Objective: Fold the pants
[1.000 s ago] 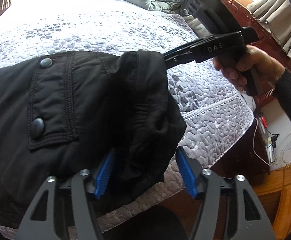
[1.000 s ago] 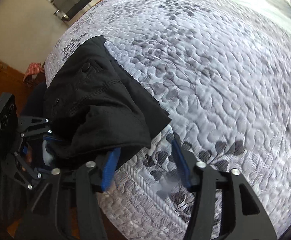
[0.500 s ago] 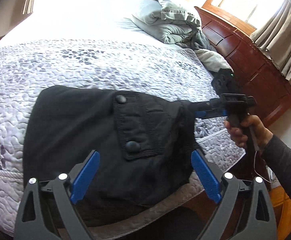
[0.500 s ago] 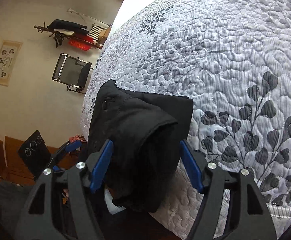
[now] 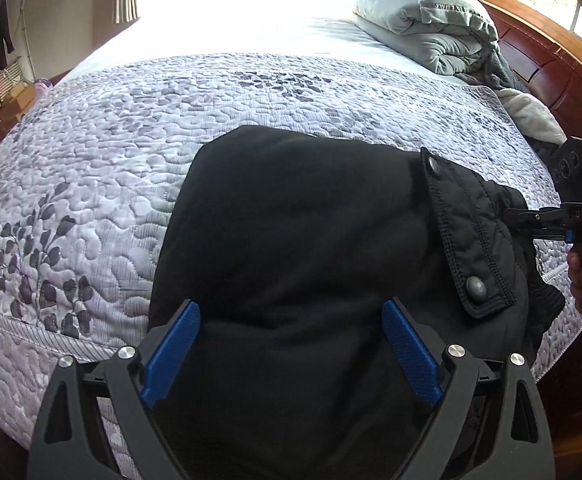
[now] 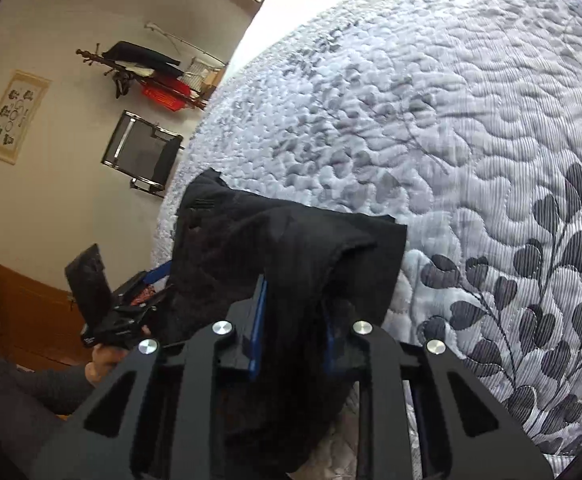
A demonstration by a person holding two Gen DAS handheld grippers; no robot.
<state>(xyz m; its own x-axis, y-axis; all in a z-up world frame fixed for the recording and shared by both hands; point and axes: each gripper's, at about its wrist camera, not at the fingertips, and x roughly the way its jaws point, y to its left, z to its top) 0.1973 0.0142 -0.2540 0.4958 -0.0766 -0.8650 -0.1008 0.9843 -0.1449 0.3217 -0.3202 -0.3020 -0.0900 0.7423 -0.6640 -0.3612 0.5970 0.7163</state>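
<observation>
In the left wrist view, the left hand-held gripper point(image 5: 291, 356) sits at bottom centre with its blue pads spread wide above the black pants point(image 5: 311, 248), which lie folded on the bed point(image 5: 91, 184). At the right edge, the right hand-held gripper point(image 5: 531, 220) reaches the cloth. Only the right wrist view shows that right hand-held gripper point(image 6: 291, 328) pinching the pants' edge.

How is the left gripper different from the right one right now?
The left hand-held gripper is spread wide open over the black pants, gripping nothing; the right hand-held gripper is squeezed shut on a bunched edge of them. Both have blue pads and black frames.
</observation>
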